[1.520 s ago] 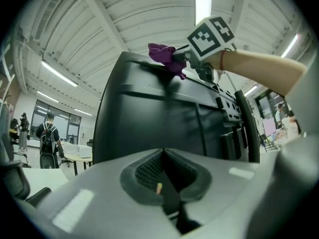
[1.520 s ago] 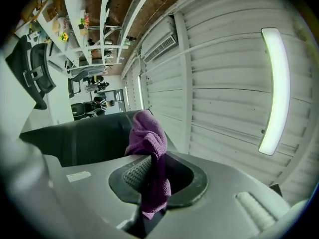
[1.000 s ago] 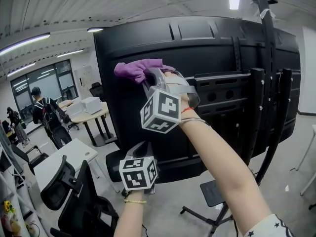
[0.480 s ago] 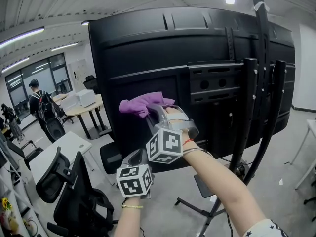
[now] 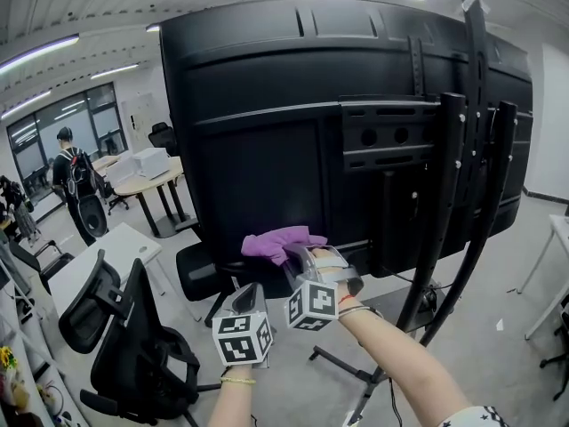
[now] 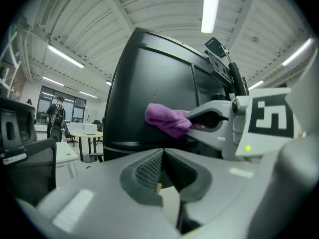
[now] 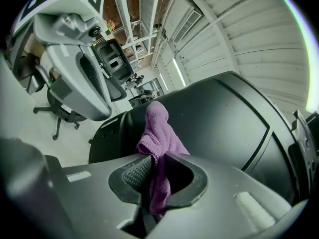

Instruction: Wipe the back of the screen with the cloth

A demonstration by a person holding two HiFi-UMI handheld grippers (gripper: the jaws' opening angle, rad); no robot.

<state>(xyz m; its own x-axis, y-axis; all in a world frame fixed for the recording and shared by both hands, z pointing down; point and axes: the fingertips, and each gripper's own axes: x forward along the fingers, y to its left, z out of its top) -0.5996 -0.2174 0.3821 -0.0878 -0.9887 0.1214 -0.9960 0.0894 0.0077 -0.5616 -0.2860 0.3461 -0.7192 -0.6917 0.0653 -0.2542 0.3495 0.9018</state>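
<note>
Low on the back of the screen (image 5: 267, 123), the right gripper (image 5: 299, 261) pinches the purple cloth (image 5: 277, 241) at the panel's bottom edge, while the left gripper (image 5: 250, 297) hangs beside it, jaws together, empty.

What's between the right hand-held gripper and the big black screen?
The purple cloth, clamped in the right hand-held gripper, at the screen's lower edge. The head view shows it.
</note>
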